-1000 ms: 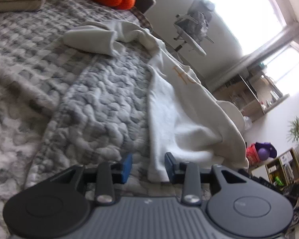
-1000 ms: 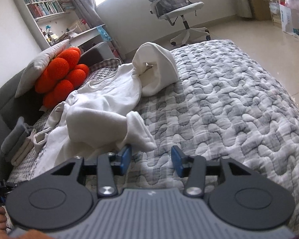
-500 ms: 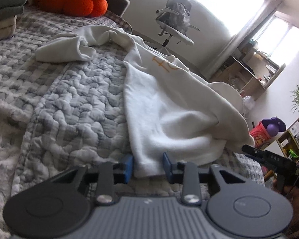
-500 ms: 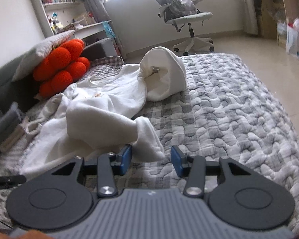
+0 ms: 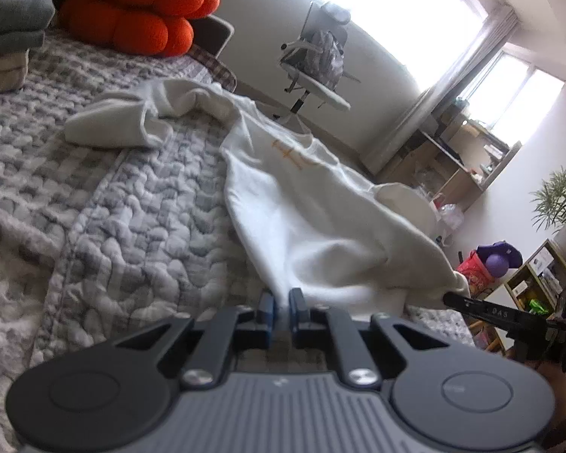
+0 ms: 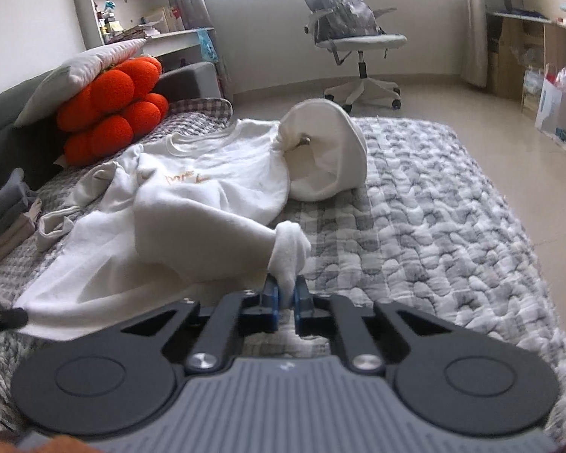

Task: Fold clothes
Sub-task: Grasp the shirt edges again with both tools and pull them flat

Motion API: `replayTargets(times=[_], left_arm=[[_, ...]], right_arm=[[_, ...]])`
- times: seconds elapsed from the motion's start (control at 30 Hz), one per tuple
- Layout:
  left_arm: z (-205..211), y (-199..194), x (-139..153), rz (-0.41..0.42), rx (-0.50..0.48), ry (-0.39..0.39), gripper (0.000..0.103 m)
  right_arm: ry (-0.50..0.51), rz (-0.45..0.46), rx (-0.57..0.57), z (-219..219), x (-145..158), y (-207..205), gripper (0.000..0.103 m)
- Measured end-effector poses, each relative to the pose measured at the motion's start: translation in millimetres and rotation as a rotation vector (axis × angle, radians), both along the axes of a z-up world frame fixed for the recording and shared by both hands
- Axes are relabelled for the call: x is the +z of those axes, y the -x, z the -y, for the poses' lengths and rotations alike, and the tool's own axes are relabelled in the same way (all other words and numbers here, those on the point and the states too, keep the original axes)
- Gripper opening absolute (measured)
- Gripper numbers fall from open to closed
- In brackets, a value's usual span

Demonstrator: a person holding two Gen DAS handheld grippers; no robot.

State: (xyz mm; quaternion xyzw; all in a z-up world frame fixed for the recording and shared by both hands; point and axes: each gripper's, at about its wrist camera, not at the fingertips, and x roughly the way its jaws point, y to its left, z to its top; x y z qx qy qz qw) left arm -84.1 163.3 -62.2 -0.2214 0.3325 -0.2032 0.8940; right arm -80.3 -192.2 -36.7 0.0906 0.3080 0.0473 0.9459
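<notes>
Left wrist view: a stack of folded clothes (image 5: 7, 34) sits at the far left edge of the grey quilted bedspread (image 5: 105, 226), with an orange ball cushion (image 5: 139, 11) just beyond it. The white sweatshirt (image 5: 305, 222) lies spread across the bedspread, one sleeve (image 5: 113, 124) bunched toward the left, orange lettering visible on the chest. The left gripper (image 5: 279, 311) is closed on the sweatshirt's hem, fabric pinched between its blue pads. An office chair (image 5: 317, 60) stands beyond the bed near the window. At the right edge, the tip of the other gripper meets the opposite hem corner. Right wrist view: the cushion lies at left under a pillow (image 6: 83, 71). The sweatshirt's hood (image 6: 328, 154) stands up near the middle of the bed. The right gripper (image 6: 286, 304) is clamped on a bunched corner of the sweatshirt's hem, lifted slightly off the bedspread. The chair stands on the floor behind the bed.
</notes>
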Motion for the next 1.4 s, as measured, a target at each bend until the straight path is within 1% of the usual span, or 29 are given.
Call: replayTargets(times=[0.17, 0.27, 0.47, 0.63, 0.8, 0.97, 1.2, 1.4], left_arm=[[-3.4, 6.6, 13.2, 0.022, 0.017, 0.003, 0.008], [-5.6, 10.7, 21.2, 0.034, 0.028, 0.004, 0.007], [-13.0, 20.6, 36.6, 0.055, 0.055, 0.001, 0.007], [-21.6, 31.2, 40.4, 0.056, 0.079, -0.02, 0.007], [-27.1, 38.9, 35.4, 0.032, 0.095, -0.047, 0.007], [-31.2, 43.7, 27.1, 0.008, 0.106, -0.076, 0.007], [-30.9, 46.3, 11.6, -0.051, 0.119, -0.12, 0.007], [-29.2, 46.9, 0.1, -0.097, 0.127, -0.155, 0.007]], right_arm=[[-0.009, 0.033, 0.001, 1.2, 15.7, 11.0, 0.008], [-0.033, 0.04, 0.009, 4.3, 23.3, 17.2, 0.008], [-0.126, 0.024, 0.014, 13.8, 31.8, 26.0, 0.008], [-0.185, -0.004, 0.013, 20.6, 32.4, 31.1, 0.008], [-0.197, -0.042, 0.016, 21.1, 23.9, 35.6, 0.008], [-0.204, -0.096, 0.024, 18.6, 8.0, 36.5, 0.008], [-0.236, -0.169, 0.036, 24.7, -12.6, 41.3, 0.008], [-0.235, -0.205, 0.051, 26.2, -21.9, 44.6, 0.008]])
